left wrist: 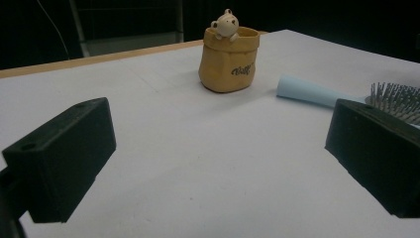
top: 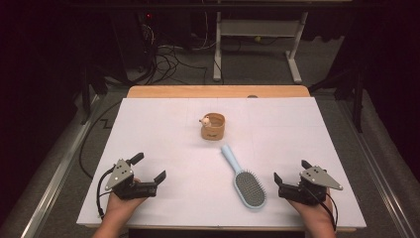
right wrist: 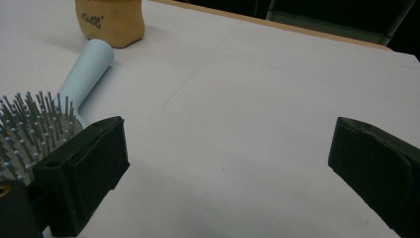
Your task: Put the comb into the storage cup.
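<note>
So the brush (top: pixel 246 182) lies flat on the bench (top: pixel 163 124), bristles up, light blue, its handle pointing toward 11 o'clock at the pot (top: pixel 213 126). The head end sits at about 5 o'clock from the pot, just beside the right gripper (top: pixel 289 171), not touching it as far as I can tell from the high view. In the right gripper view the bristles (right wrist: pixel 29 124) sit right by one jaw.

The pot is a tan sack-shaped thing with a little bear (left wrist: pixel 226 23) peeking over the rim. There's dark script on its side, in the left gripper view it reads something like "Wolly" but it's too small to be sure.

Both grippers are spread wide with nothing between the jaws. The left gripper (top: pixel 148 166) rests at about 7 o'clock from the pot, well apart from the brush.
</note>
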`<state>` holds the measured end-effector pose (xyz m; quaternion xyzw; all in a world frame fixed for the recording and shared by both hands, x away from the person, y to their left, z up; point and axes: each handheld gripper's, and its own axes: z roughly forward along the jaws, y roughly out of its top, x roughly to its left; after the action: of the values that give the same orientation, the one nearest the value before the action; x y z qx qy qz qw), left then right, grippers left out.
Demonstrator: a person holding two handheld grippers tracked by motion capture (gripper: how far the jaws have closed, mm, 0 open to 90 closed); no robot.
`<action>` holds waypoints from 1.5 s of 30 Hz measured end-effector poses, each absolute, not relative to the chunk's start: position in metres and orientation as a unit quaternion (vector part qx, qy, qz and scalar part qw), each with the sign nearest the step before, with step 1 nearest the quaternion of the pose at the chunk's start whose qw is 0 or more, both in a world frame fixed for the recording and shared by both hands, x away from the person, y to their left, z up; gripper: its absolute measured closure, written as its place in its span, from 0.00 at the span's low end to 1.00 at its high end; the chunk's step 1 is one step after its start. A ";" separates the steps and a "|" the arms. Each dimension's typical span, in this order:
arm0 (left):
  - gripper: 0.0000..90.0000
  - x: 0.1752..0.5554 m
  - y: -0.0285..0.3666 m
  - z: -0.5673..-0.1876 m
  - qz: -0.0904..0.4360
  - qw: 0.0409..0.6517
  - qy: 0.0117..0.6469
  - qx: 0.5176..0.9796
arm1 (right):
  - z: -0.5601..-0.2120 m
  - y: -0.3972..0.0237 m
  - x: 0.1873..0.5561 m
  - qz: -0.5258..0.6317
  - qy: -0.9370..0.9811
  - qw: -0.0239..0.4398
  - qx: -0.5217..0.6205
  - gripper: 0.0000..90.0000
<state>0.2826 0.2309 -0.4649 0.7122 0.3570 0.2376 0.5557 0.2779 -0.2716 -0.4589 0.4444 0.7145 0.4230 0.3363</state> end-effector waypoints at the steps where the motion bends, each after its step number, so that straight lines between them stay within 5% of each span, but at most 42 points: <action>1: 0.00 0.283 0.231 -0.465 0.238 0.556 0.357 0.712 | -0.459 -0.272 0.278 0.423 0.714 0.336 0.444 0.04; 10: 0.00 0.282 0.232 -0.464 0.236 0.563 0.357 0.707 | -0.465 -0.275 0.280 0.409 0.729 0.301 0.459 0.27; 20: 0.00 0.282 0.232 -0.464 0.235 0.564 0.355 0.708 | -0.465 -0.270 0.280 0.423 0.750 0.252 0.443 0.77; 27: 0.00 0.282 0.231 -0.464 0.232 0.565 0.353 0.709 | -0.452 -0.255 0.273 0.451 0.757 0.240 0.407 0.99; 45: 0.00 0.282 0.233 -0.464 0.233 0.567 0.354 0.706 | -0.450 -0.172 0.236 0.448 0.830 0.166 0.289 1.00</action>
<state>0.2816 0.2328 -0.4638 0.7061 0.3540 0.2332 0.5672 0.2362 -0.1723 -0.4499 0.2889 0.8297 0.4478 0.1659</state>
